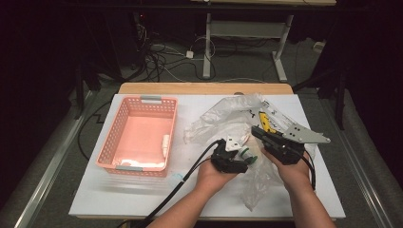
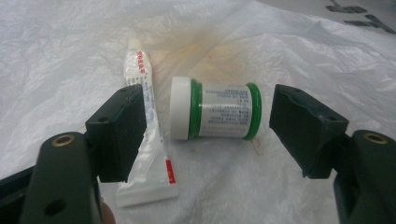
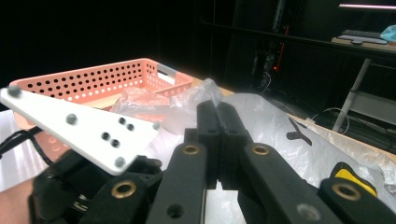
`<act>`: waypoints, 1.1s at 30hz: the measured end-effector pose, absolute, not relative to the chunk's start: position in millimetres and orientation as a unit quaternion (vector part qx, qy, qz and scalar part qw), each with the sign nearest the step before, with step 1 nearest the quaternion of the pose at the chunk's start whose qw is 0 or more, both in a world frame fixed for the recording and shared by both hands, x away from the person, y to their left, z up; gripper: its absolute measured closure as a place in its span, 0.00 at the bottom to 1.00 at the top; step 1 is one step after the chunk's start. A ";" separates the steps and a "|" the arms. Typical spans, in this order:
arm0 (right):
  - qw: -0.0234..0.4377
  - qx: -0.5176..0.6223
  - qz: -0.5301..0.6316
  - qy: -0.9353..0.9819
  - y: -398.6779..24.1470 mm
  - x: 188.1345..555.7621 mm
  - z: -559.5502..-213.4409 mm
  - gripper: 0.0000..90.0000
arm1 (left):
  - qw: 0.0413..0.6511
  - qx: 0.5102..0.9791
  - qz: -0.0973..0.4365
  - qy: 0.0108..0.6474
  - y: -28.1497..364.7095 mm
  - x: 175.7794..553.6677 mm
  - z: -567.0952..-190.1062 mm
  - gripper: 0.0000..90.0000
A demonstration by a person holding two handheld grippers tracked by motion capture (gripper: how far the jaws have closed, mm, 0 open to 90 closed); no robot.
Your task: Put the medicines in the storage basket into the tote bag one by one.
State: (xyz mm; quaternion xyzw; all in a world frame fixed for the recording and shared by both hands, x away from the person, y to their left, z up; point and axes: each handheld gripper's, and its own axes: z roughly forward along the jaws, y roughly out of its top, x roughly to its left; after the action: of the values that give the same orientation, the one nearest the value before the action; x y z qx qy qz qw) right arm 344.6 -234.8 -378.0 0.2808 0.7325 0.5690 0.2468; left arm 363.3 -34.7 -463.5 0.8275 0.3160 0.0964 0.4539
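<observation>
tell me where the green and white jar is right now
The jar lies on its side on the plastic bag, between the left gripper's open jaws, just right of the white tube.

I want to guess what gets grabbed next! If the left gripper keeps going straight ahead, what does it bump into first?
Probably the small green-and-white jar, lying on its side on the plastic bag between the open left gripper jaws. The white tube beside the left jaw might touch too.

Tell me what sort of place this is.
Probably a lab or recording workspace, not a home: a white work table stands in a dark room, loose cables trail over the floor behind it, and a metal-legged desk frame stands beyond. A pink basket and a crumpled plastic bag lie on the table.
</observation>
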 end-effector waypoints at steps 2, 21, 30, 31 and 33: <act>0.247 0.281 0.569 0.733 -234.9 344.7 -377.9 1.00 | 0.454 0.828 0.098 0.314 -30.4 360.1 -462.5 0.30; 0.247 0.280 0.567 0.734 -233.1 343.6 -377.8 1.00 | 0.461 0.824 0.088 0.317 14.9 332.3 -464.5 0.29; 0.247 0.282 0.565 0.735 -233.2 343.9 -378.7 1.00 | 0.455 0.828 0.084 0.316 38.1 319.3 -457.1 0.21; 0.247 0.282 0.565 0.735 -233.2 343.8 -378.7 1.00 | 0.453 0.828 0.087 0.317 41.2 317.8 -456.1 0.21; 0.247 0.281 0.565 0.735 -233.3 343.8 -378.7 1.00 | 0.453 0.827 0.089 0.321 47.0 315.3 -453.6 0.16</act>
State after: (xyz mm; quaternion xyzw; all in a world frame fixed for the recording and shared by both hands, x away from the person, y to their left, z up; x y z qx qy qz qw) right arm 343.8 -233.3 -378.7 0.2811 0.7353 0.5651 0.2470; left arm 315.3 47.0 -453.6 0.8269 0.3210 0.0887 0.4532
